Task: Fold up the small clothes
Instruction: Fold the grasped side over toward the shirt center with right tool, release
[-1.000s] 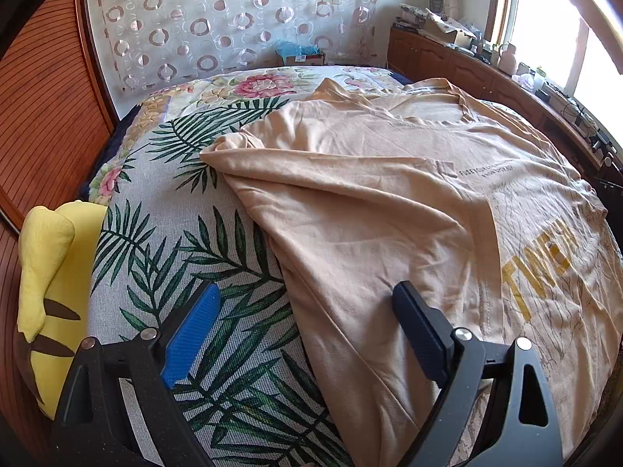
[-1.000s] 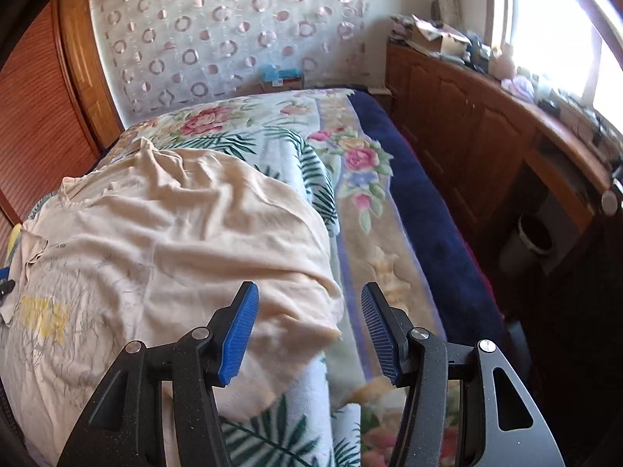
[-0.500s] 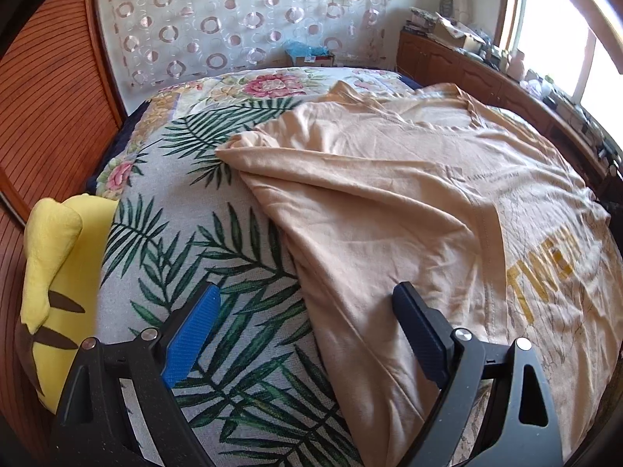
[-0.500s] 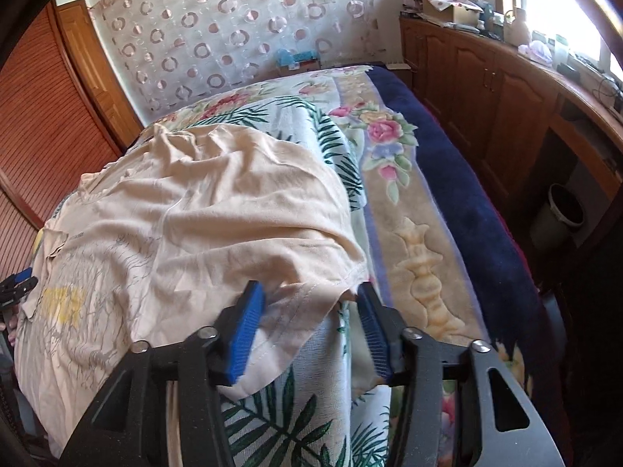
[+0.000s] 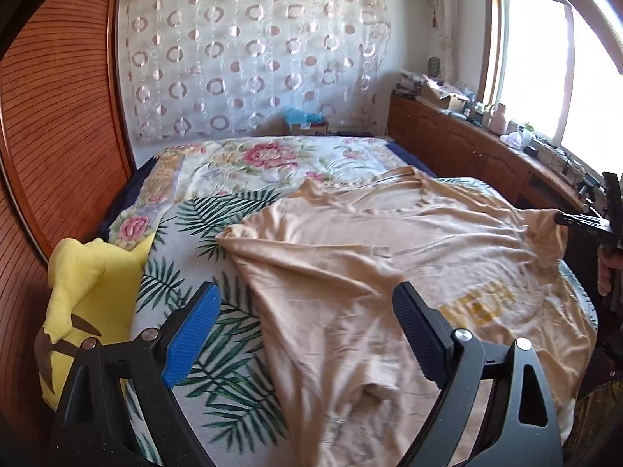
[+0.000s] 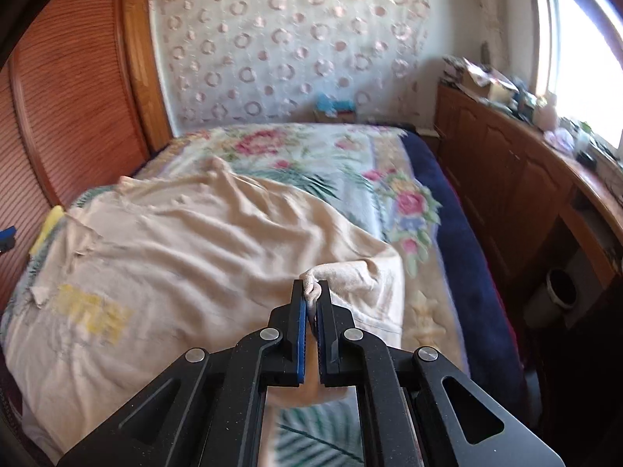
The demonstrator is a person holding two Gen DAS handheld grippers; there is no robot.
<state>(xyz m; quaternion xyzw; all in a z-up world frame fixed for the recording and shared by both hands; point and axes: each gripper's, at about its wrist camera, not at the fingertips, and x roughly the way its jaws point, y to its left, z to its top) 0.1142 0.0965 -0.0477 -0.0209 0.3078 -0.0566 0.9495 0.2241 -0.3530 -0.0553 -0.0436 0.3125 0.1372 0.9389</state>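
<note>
While blur smears the yellow print, right gripper [image 6: 311, 292] pinching beige cotton T-shirt [image 6: 202, 249] hem at 6 o'clock; left gripper [image 5: 303, 330] spread wide over floral leaf-print bedspread [image 5: 218, 350].

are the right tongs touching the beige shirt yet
Touching. The right wrist view shows the right tongs shut on a bunched edge of the beige shirt.
</note>
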